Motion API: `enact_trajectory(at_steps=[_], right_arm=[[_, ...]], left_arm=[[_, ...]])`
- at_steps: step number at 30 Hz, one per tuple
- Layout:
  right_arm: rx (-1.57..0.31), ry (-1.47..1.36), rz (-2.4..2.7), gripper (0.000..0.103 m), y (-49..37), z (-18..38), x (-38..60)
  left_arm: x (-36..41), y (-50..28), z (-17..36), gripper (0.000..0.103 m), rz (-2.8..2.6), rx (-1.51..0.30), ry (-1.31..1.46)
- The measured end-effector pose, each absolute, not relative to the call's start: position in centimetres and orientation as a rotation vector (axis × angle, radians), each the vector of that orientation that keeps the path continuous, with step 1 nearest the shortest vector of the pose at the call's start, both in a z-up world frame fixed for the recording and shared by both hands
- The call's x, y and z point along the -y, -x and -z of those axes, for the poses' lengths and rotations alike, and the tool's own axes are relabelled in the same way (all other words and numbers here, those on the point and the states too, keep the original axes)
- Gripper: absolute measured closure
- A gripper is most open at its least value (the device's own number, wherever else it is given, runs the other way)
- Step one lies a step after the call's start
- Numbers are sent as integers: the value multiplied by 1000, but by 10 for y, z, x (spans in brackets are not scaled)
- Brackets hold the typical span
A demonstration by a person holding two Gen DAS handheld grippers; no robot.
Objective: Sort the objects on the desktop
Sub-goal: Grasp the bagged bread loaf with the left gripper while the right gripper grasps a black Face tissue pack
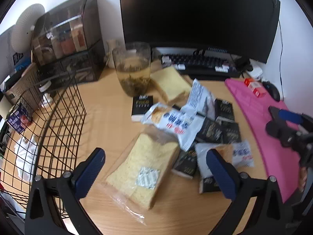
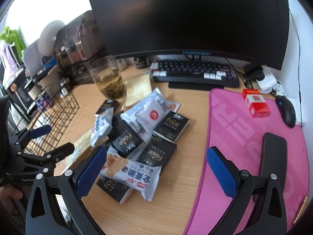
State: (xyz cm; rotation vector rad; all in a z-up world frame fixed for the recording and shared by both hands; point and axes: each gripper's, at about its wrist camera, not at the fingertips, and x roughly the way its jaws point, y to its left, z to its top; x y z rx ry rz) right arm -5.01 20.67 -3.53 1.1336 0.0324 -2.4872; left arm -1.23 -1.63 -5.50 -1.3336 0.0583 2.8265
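Note:
A bagged bread slice (image 1: 144, 170) lies on the wooden desk between the fingers of my open left gripper (image 1: 156, 172), which hovers just above it. Behind it is a pile of white snack packets (image 1: 174, 119) and black "Face" packets (image 1: 217, 131). A second bread slice (image 1: 170, 82) lies near the glass. In the right wrist view my open right gripper (image 2: 156, 174) hangs over a white biscuit packet (image 2: 131, 174) at the near end of the same pile of black packets (image 2: 154, 152). The left gripper (image 2: 43, 139) shows at the left there.
A black wire basket (image 1: 49, 129) stands at the left, also in the right wrist view (image 2: 56, 105). A glass of tea (image 1: 133, 68) stands behind the pile. A pink mat (image 2: 244, 137) holds a red box (image 2: 256, 105), a phone (image 2: 273, 156) and a mouse (image 2: 287, 111). Keyboard (image 2: 195, 72) and monitor (image 2: 185, 19) at the back.

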Motion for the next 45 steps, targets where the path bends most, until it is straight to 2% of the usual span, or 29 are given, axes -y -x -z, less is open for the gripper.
enact_trajectory(at_steps=[8,16,20,22,27,34,36,41,45], right_arm=[[-44,-1166,2457,0,61,46,-201],[-91,-1202,2417,0,71,55,-183],[-76,-1235,2409,0,79,60,-181],[-72,-1238,2411,0,82,59,-180],[-83,-1240,2404,0,88,58,-174],[-87,-1230,2394,0,91,57,-168],[-93,-1225,2395,0,91,56,-168],[-87,-1224,2394,0,87,56,-174],[-91,-1216,2389,0,83,59,-177]], left_arm=[[37,17,81,0,-2752,-86,1439],[56,36,107,0,-2677,13,1512],[59,45,119,0,-2628,31,1547],[62,52,125,0,-2643,-21,1571],[69,63,132,0,-2623,52,1565],[63,74,138,1,-2627,-48,1575],[64,73,136,12,-2630,-37,1561],[66,68,130,25,-2616,42,1546],[58,62,123,28,-2621,47,1517]])
